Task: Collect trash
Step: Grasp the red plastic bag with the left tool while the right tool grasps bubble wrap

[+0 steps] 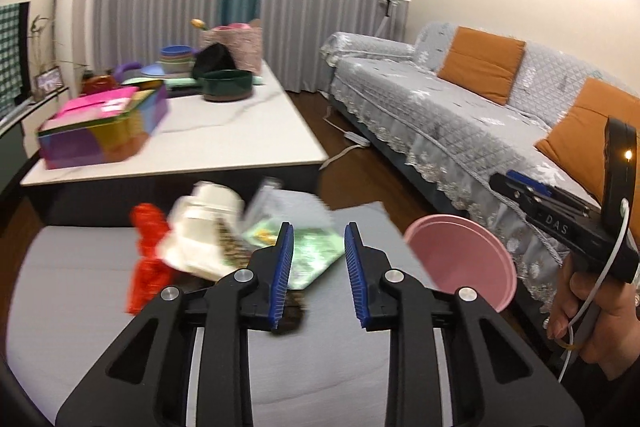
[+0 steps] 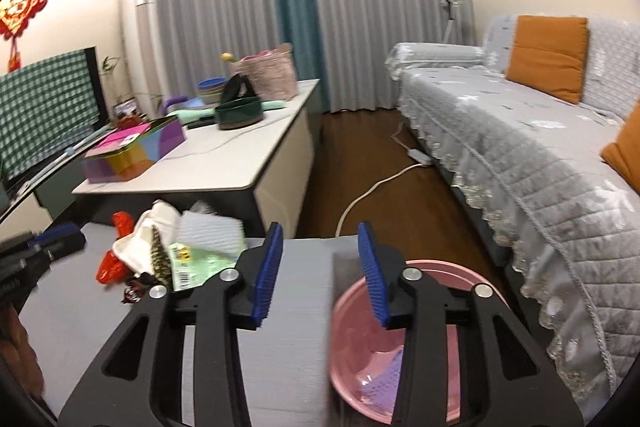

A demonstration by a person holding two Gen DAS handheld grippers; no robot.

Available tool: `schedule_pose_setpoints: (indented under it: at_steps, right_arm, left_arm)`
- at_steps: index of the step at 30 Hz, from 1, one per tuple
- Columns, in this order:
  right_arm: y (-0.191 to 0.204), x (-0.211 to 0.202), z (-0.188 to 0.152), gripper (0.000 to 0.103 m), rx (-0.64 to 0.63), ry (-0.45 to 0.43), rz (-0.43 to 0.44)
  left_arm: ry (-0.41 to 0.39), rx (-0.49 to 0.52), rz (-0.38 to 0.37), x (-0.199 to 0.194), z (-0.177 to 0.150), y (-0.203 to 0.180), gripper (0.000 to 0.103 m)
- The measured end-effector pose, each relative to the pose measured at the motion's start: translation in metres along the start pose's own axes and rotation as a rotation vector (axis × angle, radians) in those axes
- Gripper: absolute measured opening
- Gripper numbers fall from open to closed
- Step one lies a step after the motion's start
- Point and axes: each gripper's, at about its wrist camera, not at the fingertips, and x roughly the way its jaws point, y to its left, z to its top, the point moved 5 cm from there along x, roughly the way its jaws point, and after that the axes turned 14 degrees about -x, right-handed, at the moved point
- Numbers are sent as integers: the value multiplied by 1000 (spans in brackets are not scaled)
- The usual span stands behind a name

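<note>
Hovering, left gripper point(image 1: 319, 259) and right gripper point(image 2: 319, 269) gape part-open (empty); trash pile point(image 1: 224, 239) ahead.

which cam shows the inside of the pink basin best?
Right wrist: the pink basin sits close below the right gripper, its bottom visible with something purple lying there. Left wrist shows the basin only side-on at the surface's edge, contents hidden.

Colours, low grey surface and room beyond

Pink basin point(image 2: 404, 379) holds a lilac scrap (blurred). Trash pile point(image 1: 224, 243): red plastic, cream wrapper, pale green printed packet. Hand-held gripper point(image 1: 319, 263) black with ribbed blue pads. White marbled table point(image 1: 236, 143); rainbow-panelled box point(image 1: 100, 127); dark green bowl point(image 1: 227, 85); grey quilted sofa cover point(image 1: 448, 111); orange cushions point(image 1: 482, 63).
</note>
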Motion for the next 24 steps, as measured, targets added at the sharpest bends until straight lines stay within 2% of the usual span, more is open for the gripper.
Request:
schedule_pose_setpoints:
  at_steps: [5, 12, 18, 24]
  right_arm:
    - [28, 19, 3, 37, -39, 9, 45]
    - [65, 52, 6, 37, -101, 22, 94]
    - [96, 87, 7, 37, -145, 30, 132]
    - [121, 114, 10, 38, -206, 26, 157]
  left_arm:
    - [-53, -48, 79, -9, 7, 55, 27]
    - [-48, -133, 179, 15, -4, 115, 27]
    - [-20, -186, 227, 39, -8, 150, 27]
    - [6, -195, 252, 58, -14, 163, 27]
